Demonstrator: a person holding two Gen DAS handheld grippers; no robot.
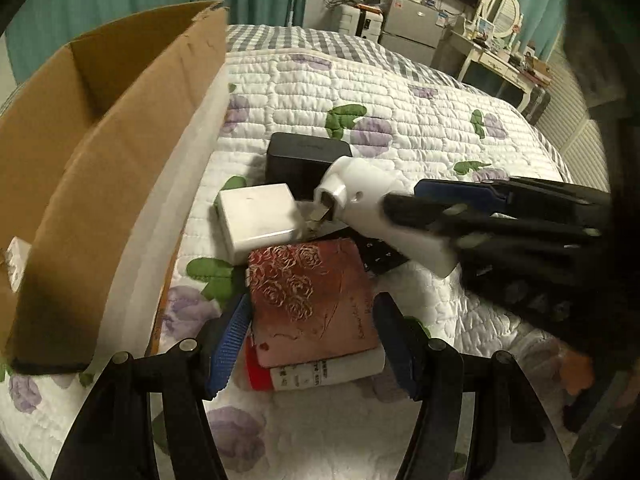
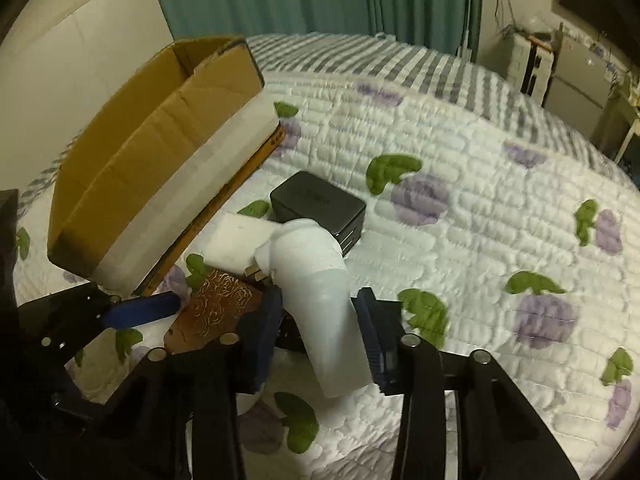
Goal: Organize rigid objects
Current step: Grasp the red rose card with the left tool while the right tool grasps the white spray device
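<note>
A pile of rigid objects lies on the quilted bed beside an open cardboard box [image 1: 100,152]. My left gripper [image 1: 310,340] is open, its blue fingers either side of a red rose-patterned box [image 1: 312,300]. My right gripper [image 2: 318,328] is shut on a white bottle-shaped device [image 2: 320,300], held just above the pile; it also shows in the left wrist view [image 1: 384,216]. A white square adapter [image 1: 258,220] and a black adapter [image 1: 306,160] lie behind. The cardboard box [image 2: 152,160] stands to the left.
A small white item [image 1: 16,264] lies inside the box. A dark flat object [image 1: 380,256] lies partly under the white device. A dresser with a mirror [image 1: 500,20] and cabinets stand beyond the bed. The floral quilt [image 2: 480,220] stretches to the right.
</note>
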